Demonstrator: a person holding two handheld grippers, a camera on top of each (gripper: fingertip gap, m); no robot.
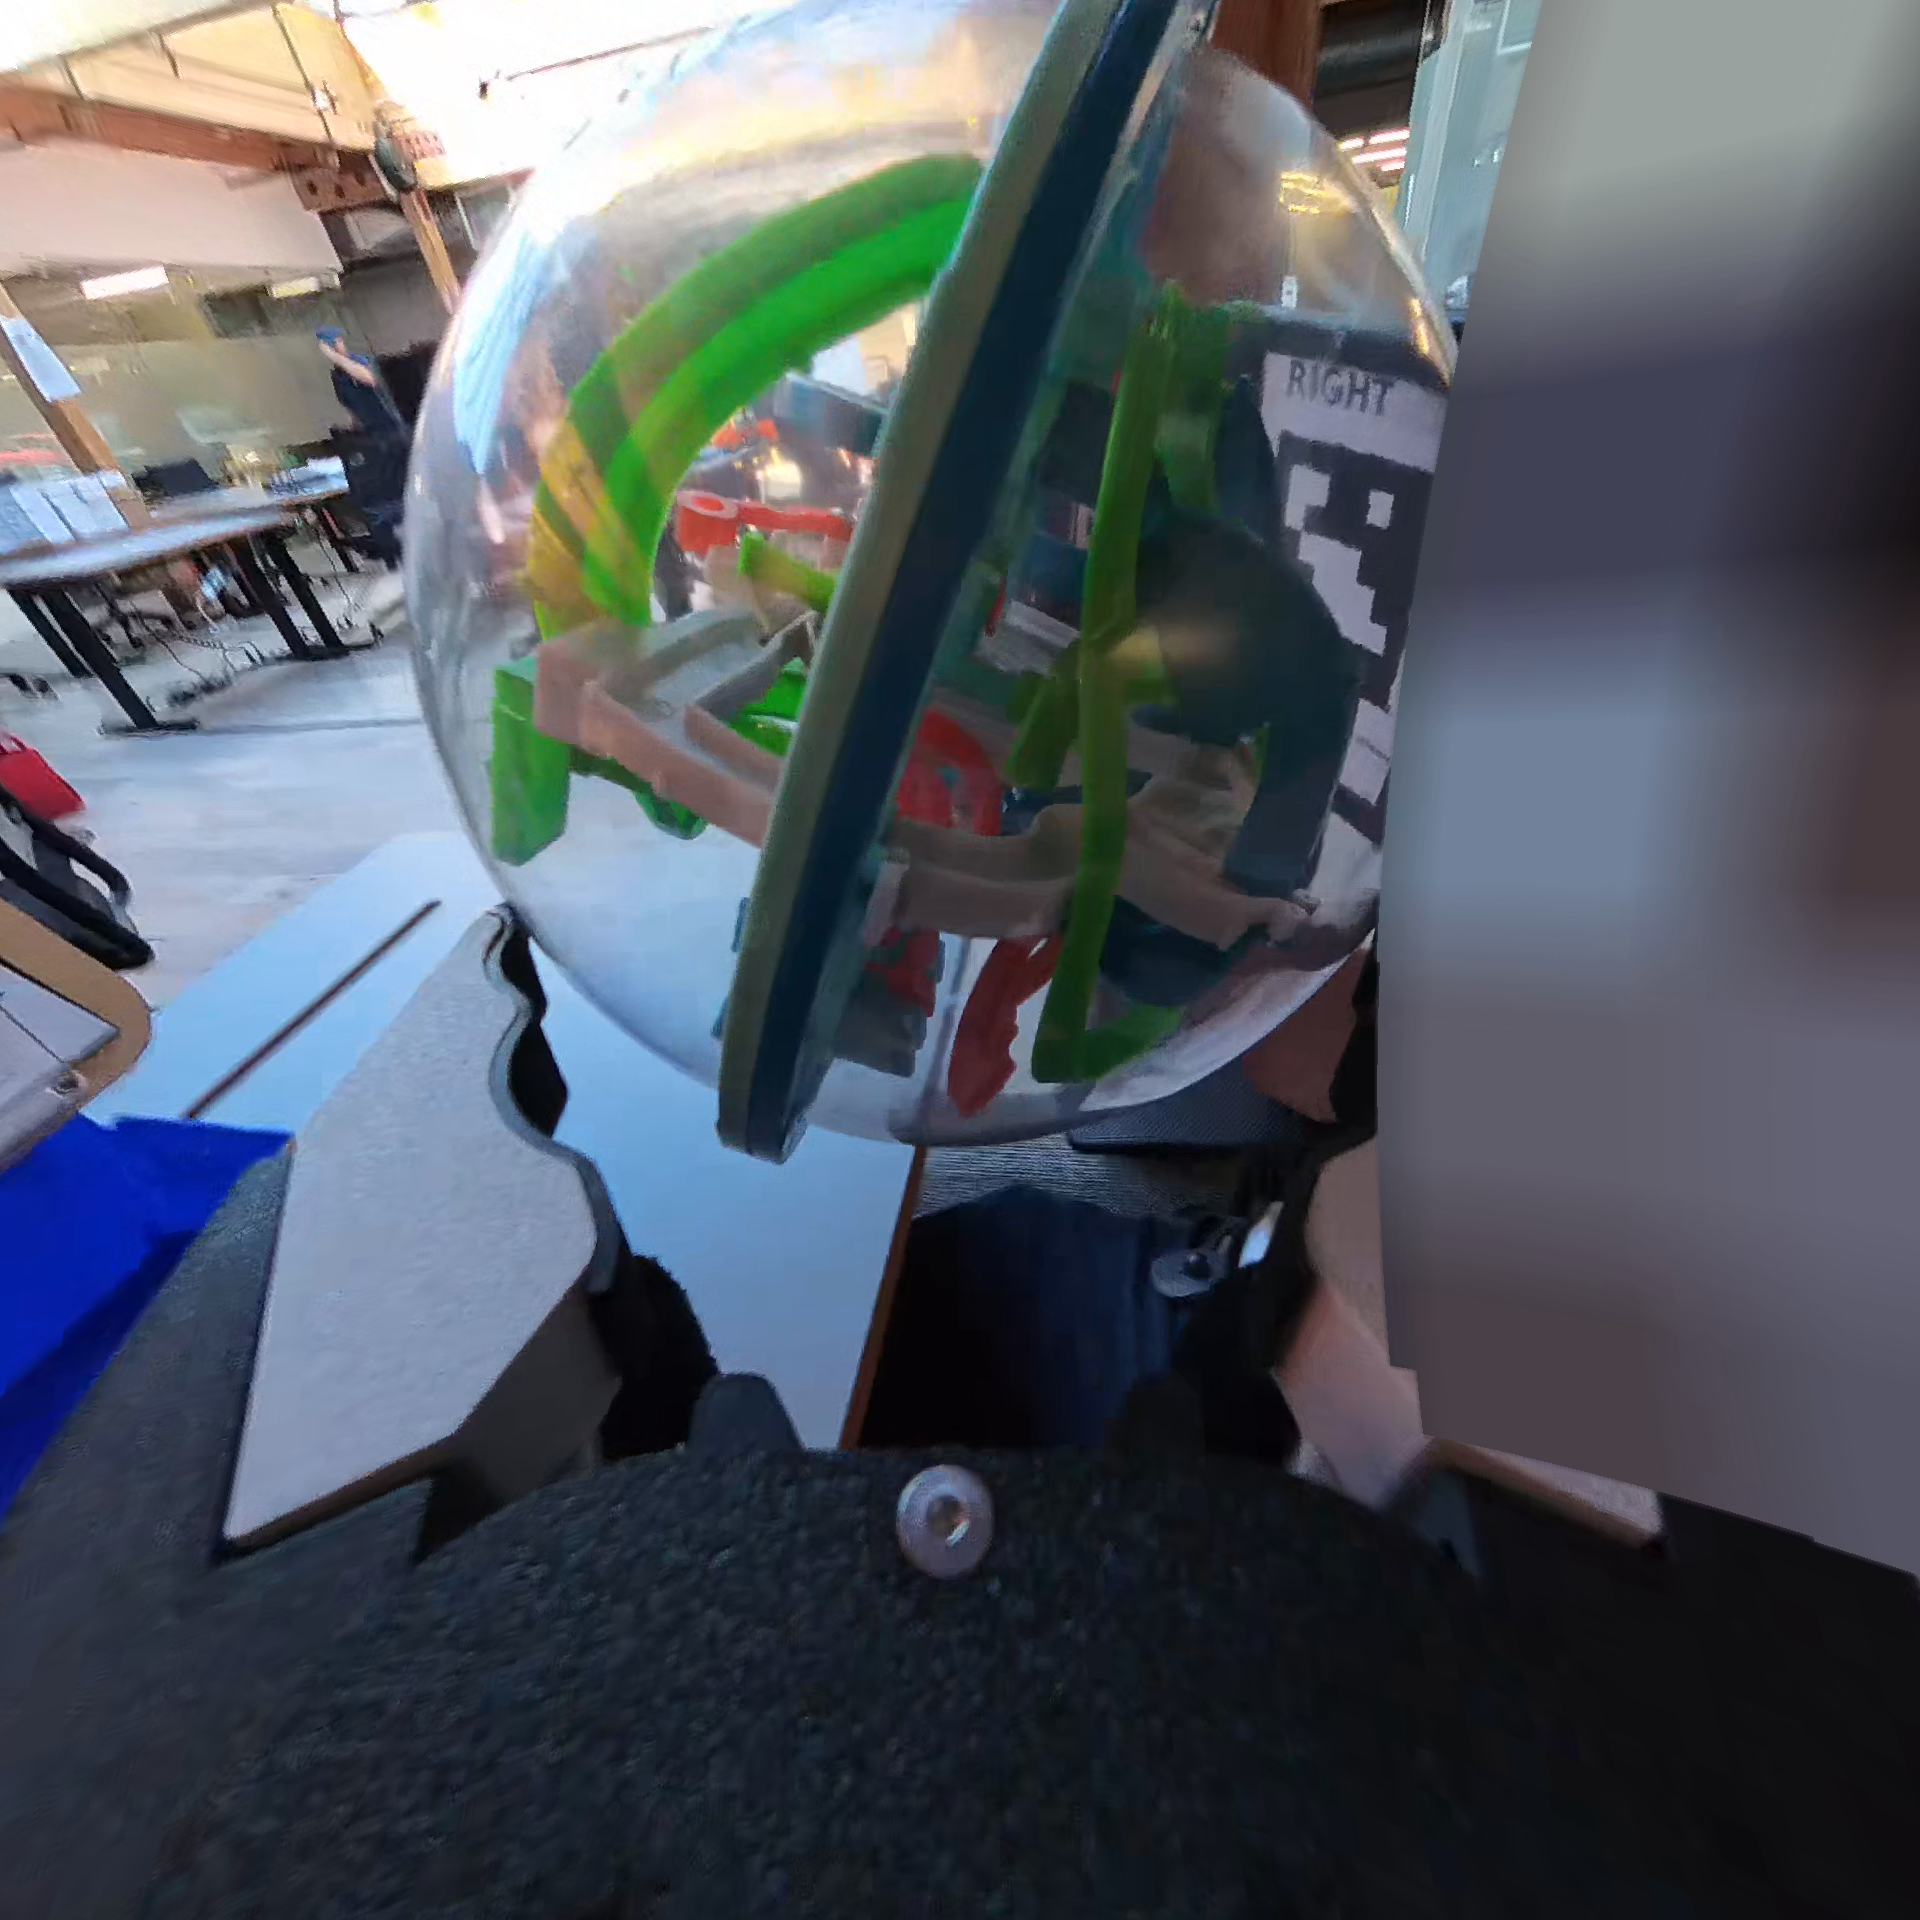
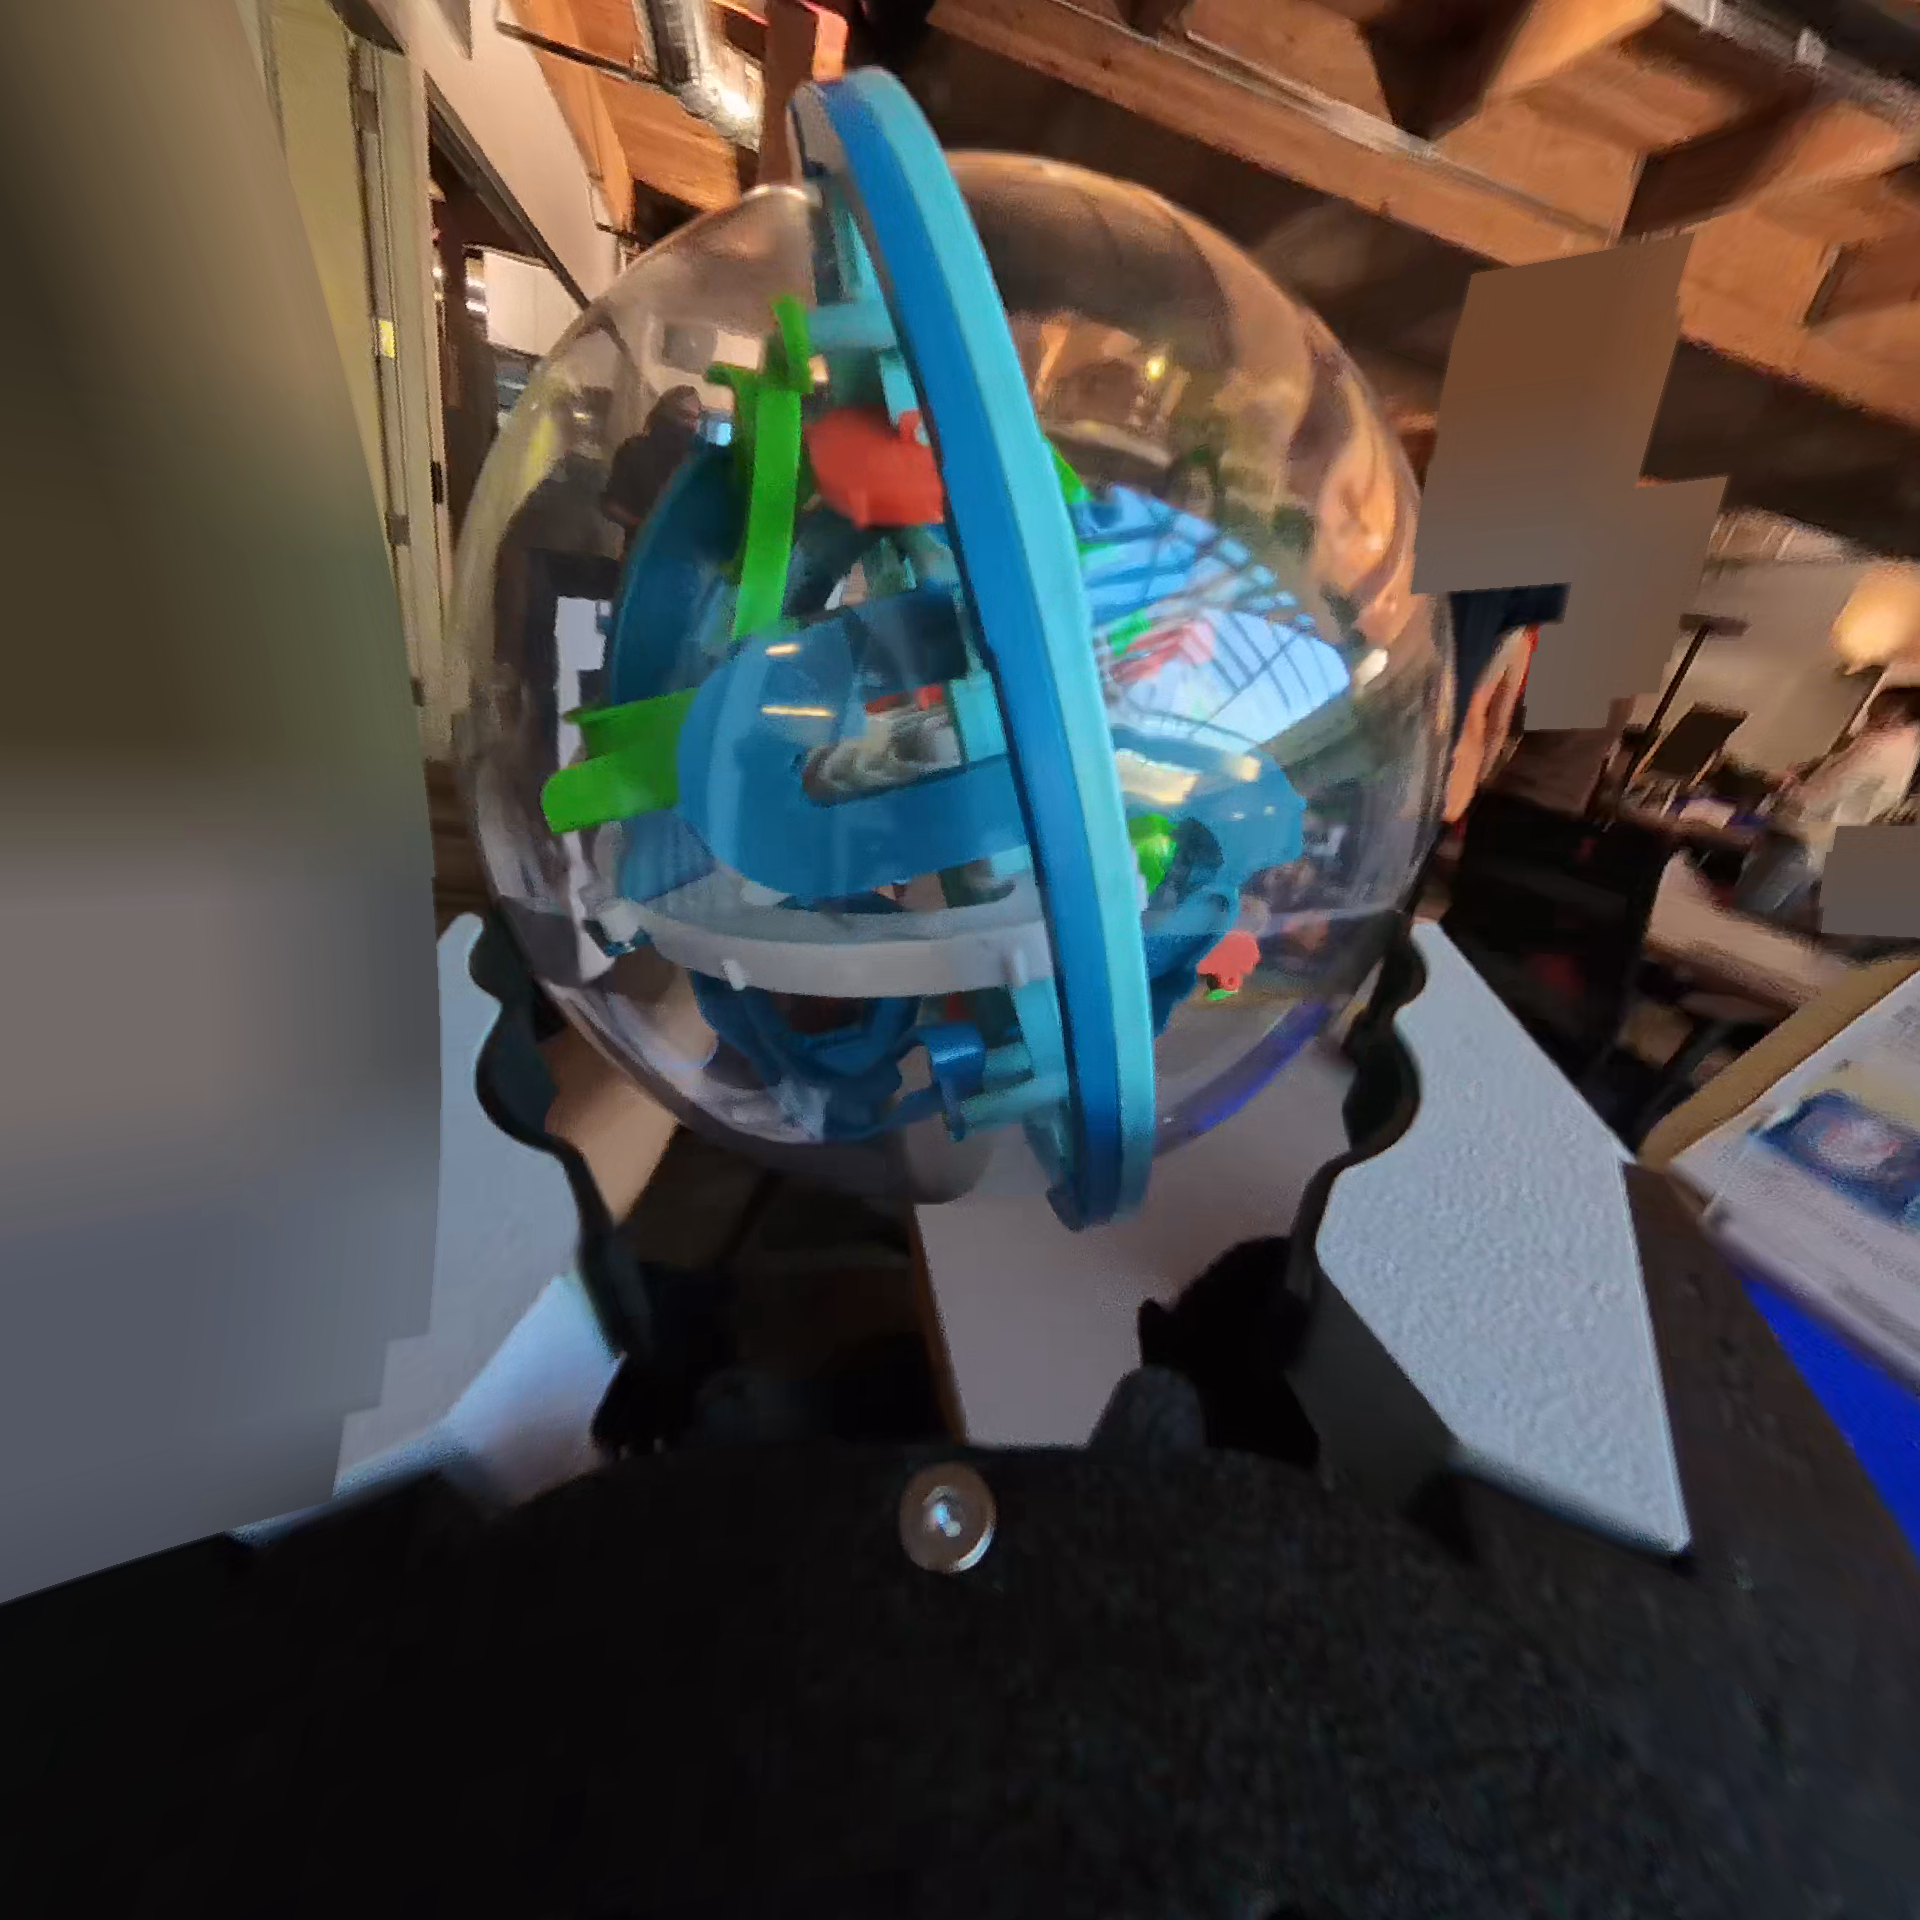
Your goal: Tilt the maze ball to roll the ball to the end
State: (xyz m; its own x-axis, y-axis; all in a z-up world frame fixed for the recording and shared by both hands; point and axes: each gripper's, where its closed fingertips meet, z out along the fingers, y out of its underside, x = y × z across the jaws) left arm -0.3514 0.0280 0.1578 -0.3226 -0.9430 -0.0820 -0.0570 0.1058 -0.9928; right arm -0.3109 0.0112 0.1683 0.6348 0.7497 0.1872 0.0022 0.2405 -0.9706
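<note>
The maze ball [image 1: 914, 623] is a clear sphere with a blue ring around its middle and green, red, blue and beige tracks inside. It is held up off the table and fills both views. In the left wrist view my left gripper [image 1: 935, 1039] has its white left finger [image 1: 436, 1195] touching the sphere's lower left; its other finger is hidden behind a blurred patch. In the right wrist view my right gripper [image 2: 940, 1039] clasps the maze ball [image 2: 935, 675] from below, with a finger [image 2: 1475, 1247] on each side. I cannot make out the small rolling ball.
A white table [image 1: 727, 1278] lies under the sphere, with its edge and a person's dark trousers [image 1: 1039, 1320] to the right. A blue object [image 1: 83, 1268] and a printed box [image 2: 1829, 1132] sit at the sides. Desks [image 1: 156, 551] and a person [image 1: 364, 436] stand far off.
</note>
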